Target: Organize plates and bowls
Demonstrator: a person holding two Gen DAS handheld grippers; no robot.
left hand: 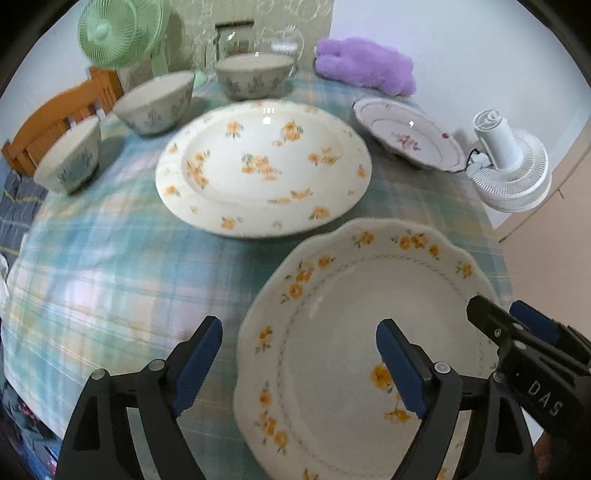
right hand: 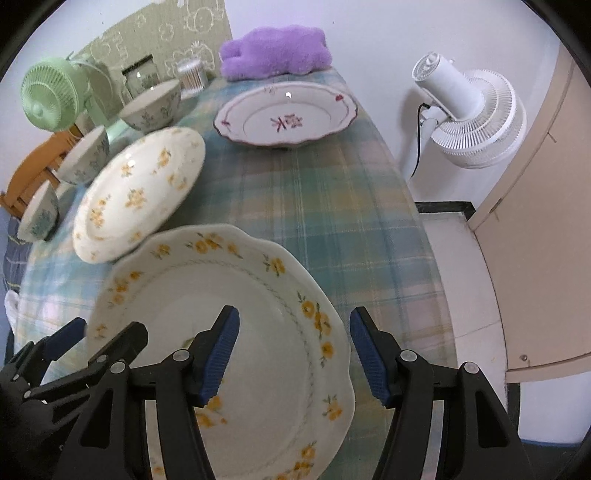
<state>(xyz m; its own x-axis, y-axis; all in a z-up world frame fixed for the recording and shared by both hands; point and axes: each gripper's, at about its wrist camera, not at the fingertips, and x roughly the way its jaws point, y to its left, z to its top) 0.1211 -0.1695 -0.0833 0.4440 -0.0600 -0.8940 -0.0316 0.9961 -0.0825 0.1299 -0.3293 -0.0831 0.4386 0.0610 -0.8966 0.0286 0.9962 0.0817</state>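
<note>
A scalloped plate with yellow flowers (left hand: 332, 332) (right hand: 258, 332) lies at the near edge of the table. My left gripper (left hand: 299, 365) is open, its jaws straddling the plate's left rim. My right gripper (right hand: 295, 354) is open, its jaws straddling the plate's right rim; it also shows in the left wrist view (left hand: 517, 325). A round yellow-flowered plate (left hand: 262, 166) (right hand: 140, 192) lies behind it. A pink-flowered plate (left hand: 406, 134) (right hand: 286, 112) lies at the far right. Three patterned bowls (left hand: 70, 158) (left hand: 157, 101) (left hand: 255, 75) stand along the far left.
The table has a plaid cloth (left hand: 103, 266). A green fan (left hand: 110, 33), a glass jar (left hand: 234, 37) and a purple plush (left hand: 365, 66) stand at the back. A white fan (right hand: 469, 110) stands off the table's right. A wooden chair (left hand: 51, 118) is at the left.
</note>
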